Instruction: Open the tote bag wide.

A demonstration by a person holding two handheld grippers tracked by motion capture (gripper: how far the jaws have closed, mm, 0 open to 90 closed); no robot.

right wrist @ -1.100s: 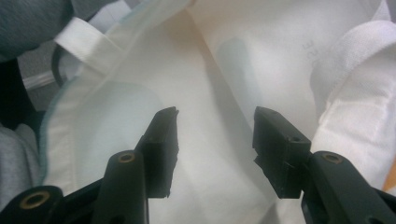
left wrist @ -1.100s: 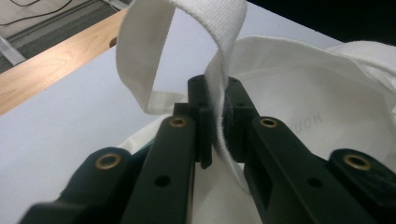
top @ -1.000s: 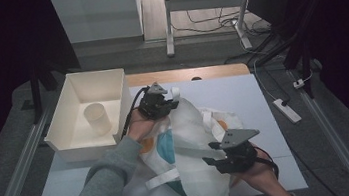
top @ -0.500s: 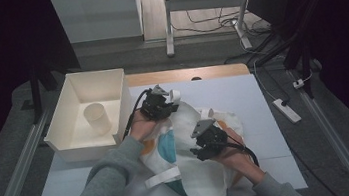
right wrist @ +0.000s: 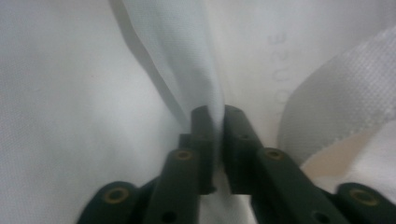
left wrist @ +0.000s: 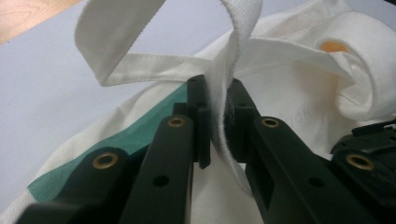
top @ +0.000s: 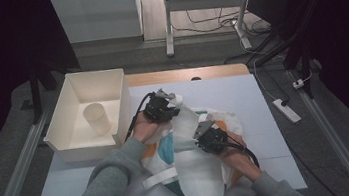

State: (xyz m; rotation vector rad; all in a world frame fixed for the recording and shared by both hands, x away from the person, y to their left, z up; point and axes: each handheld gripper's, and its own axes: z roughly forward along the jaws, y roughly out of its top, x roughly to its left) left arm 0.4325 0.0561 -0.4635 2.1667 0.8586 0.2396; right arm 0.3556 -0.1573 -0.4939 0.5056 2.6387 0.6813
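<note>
High view overhead facing forward-down, both gripper views close-up, all sharing the cloth bag (top: pixel 195 161).

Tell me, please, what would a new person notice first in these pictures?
First, the white cloth bag with teal and orange patches, crumpled at the middle of the table. Both grippers pinch it: the left gripper is shut on a strap, the right gripper on a fold of cloth. At the left, a white box holds a cup.
</note>
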